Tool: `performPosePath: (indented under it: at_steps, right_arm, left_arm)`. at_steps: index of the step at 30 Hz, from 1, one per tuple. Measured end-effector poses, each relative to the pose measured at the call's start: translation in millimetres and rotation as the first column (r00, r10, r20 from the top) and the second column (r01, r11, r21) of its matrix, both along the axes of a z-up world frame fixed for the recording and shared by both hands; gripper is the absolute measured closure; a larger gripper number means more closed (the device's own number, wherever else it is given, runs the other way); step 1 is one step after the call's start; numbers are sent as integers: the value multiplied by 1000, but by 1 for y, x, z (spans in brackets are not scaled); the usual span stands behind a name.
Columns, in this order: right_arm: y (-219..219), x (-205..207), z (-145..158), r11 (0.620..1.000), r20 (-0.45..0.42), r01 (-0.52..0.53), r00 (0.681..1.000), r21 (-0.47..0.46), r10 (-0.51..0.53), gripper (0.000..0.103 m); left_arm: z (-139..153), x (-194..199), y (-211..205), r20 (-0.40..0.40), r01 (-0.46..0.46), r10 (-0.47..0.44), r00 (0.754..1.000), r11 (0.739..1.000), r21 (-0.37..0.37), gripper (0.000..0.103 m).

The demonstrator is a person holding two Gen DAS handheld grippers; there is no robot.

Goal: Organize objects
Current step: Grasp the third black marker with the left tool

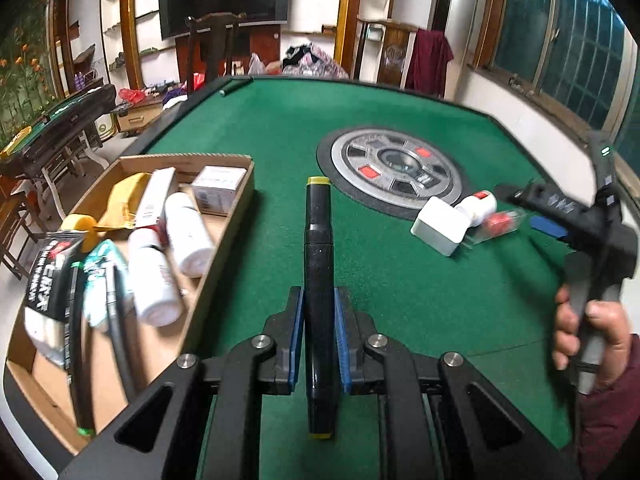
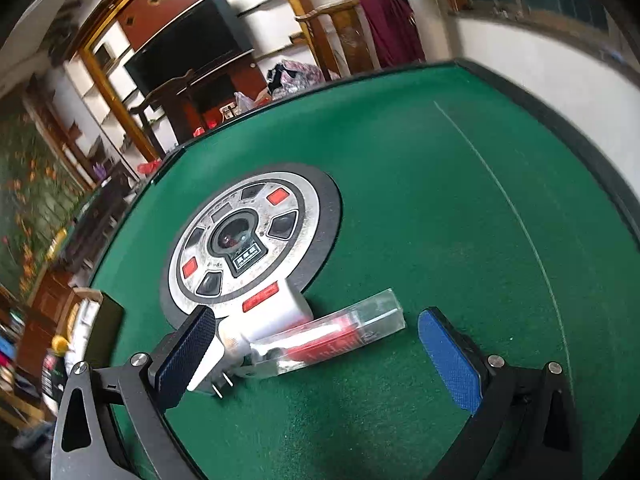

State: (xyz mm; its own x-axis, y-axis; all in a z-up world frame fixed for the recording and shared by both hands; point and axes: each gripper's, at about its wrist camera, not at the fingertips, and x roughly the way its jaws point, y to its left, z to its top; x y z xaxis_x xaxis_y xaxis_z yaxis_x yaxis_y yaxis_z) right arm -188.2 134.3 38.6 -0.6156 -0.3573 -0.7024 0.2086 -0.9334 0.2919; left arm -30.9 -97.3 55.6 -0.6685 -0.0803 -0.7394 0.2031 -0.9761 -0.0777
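Left wrist view first: the left gripper (image 1: pixel 319 340) is clamping down tight on a black marker (image 1: pixel 319 280) with yellow end caps, blue pads pressing both sides of the barrel. The marker is running straight along the fingers, its long axis pointing away from the camera, far cap sticking out well past the fingertips over the green desk (image 1: pixel 400 300). Left of it, a cardboard tray (image 1: pixel 236 208) is sitting on the desk, holding white bottles (image 1: pixel 188 236), a small white box (image 1: pixel 218 188) and dark packets. Off to the right, a white plug adapter (image 1: pixel 439 226), a small white-and-red bottle (image 1: pixel 478 206) and a clear case (image 1: pixel 498 222) with red inside are lying together beside the round centre panel (image 1: pixel 396 168). The right gripper (image 1: pixel 532 210) is reaching toward them, held by a hand (image 1: pixel 588 336).

Right wrist view now: the right gripper (image 2: pixel 324 344) is standing wide open, gripping nothing. The clear case (image 2: pixel 340 334) is lying between the fingers, long axis crosswise to them, with the plug adapter (image 2: pixel 224 356) just beside the left finger pad (image 2: pixel 184 354), prongs pointing toward the camera.
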Motion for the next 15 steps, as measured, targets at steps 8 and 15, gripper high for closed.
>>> performPosePath:
  at_steps: [8, 15]
  right_arm:
    - [-12, 18, 7, 990, -134, 37, 991, 139, -18, 0]
    - [-2, 13, -1, 986, -100, 87, 992, 142, -73, 0]
  left_arm:
    - [13, 21, -5, -59, -3, 5, 998, 999, 45, 88]
    - [8, 30, -6, -69, 12, -5, 998, 995, 96, 88]
